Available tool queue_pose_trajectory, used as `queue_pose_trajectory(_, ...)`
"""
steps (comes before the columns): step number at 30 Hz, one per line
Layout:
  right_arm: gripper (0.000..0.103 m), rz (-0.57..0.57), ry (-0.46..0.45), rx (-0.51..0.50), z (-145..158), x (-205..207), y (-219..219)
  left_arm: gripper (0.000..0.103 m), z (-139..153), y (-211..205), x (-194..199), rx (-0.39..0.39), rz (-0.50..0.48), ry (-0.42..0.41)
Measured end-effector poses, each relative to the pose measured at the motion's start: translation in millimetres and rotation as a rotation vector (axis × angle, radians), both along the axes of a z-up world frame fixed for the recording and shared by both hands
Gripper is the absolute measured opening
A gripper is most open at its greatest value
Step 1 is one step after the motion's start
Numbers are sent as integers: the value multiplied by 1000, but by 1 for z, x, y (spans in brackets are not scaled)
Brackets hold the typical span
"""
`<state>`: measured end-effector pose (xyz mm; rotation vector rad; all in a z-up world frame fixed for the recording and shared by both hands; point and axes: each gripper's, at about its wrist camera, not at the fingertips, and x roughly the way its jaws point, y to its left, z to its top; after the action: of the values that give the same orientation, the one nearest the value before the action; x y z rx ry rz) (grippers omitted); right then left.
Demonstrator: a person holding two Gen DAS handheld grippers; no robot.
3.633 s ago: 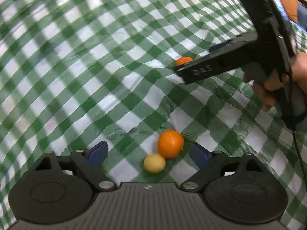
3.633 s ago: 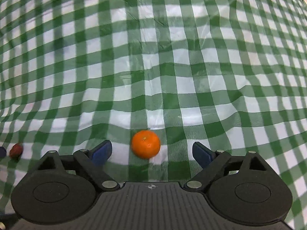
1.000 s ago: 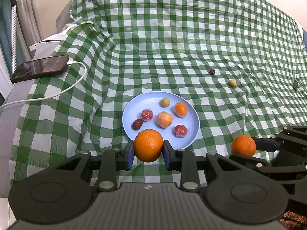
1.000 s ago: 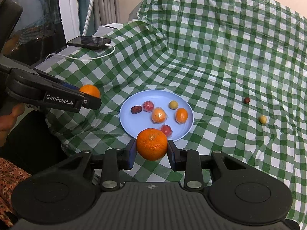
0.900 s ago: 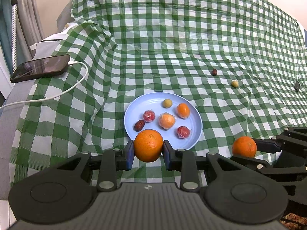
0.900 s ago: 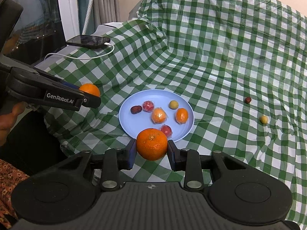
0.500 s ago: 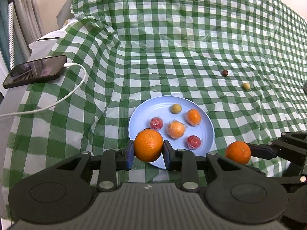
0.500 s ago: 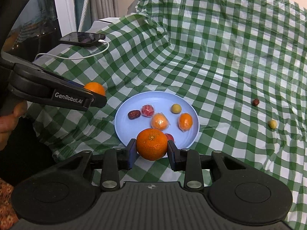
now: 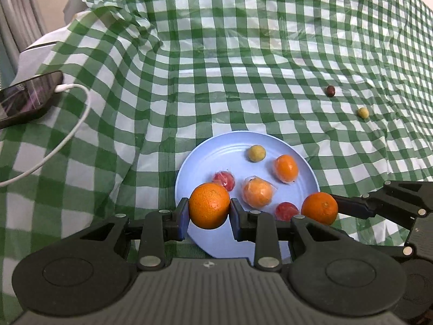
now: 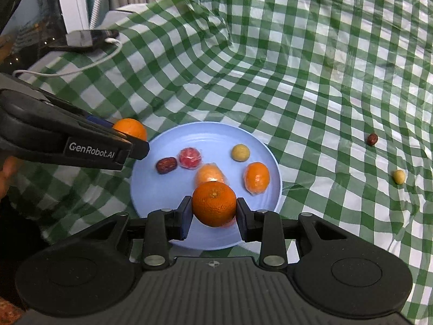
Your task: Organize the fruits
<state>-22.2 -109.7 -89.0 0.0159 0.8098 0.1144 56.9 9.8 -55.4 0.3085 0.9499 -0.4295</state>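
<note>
My left gripper [image 9: 209, 214] is shut on an orange [image 9: 209, 205] and holds it over the near left edge of the light blue plate [image 9: 208, 159]. My right gripper [image 10: 213, 211] is shut on a second orange [image 10: 214, 203] above the plate's [image 10: 151, 187] near edge. In the left wrist view that orange [image 9: 320, 208] shows at the plate's right rim. The plate holds several small fruits, among them a wrapped orange one [image 9: 257, 192], a small orange [image 9: 286, 168], a yellow one [image 9: 256, 153] and a dark date [image 10: 166, 165].
A dark red fruit [image 9: 330, 90] and a small yellow fruit [image 9: 362, 113] lie on the green checked cloth [image 9: 243, 54] right of the plate. A phone [image 9: 24, 98] with a white cable [image 9: 62, 140] lies at the far left.
Both grippers, each still holding its orange, have moved forward to the plate, which now looks larger and closer. The oranges now hang over the plate's near rim.
</note>
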Motion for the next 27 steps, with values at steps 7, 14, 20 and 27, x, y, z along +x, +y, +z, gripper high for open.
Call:
queue_pose_trajectory(7, 35, -6, 36, -5, -15, 20, -6, 34, -21, -12, 16, 30, -18, 25)
queue_pose_trajectory(14, 37, 2, 57, -7, -24, 34, -9, 36, -34, -18, 23, 59, -50, 40)
queue_pose_trajectory(20, 80, 31, 13, -21, -14, 37, -9, 103, -16, -12, 15, -6, -73, -57)
queue_pose_trajectory(27, 98, 6, 52, -49, 3, -6, -9, 103, -3, 4, -16, 17, -80, -47)
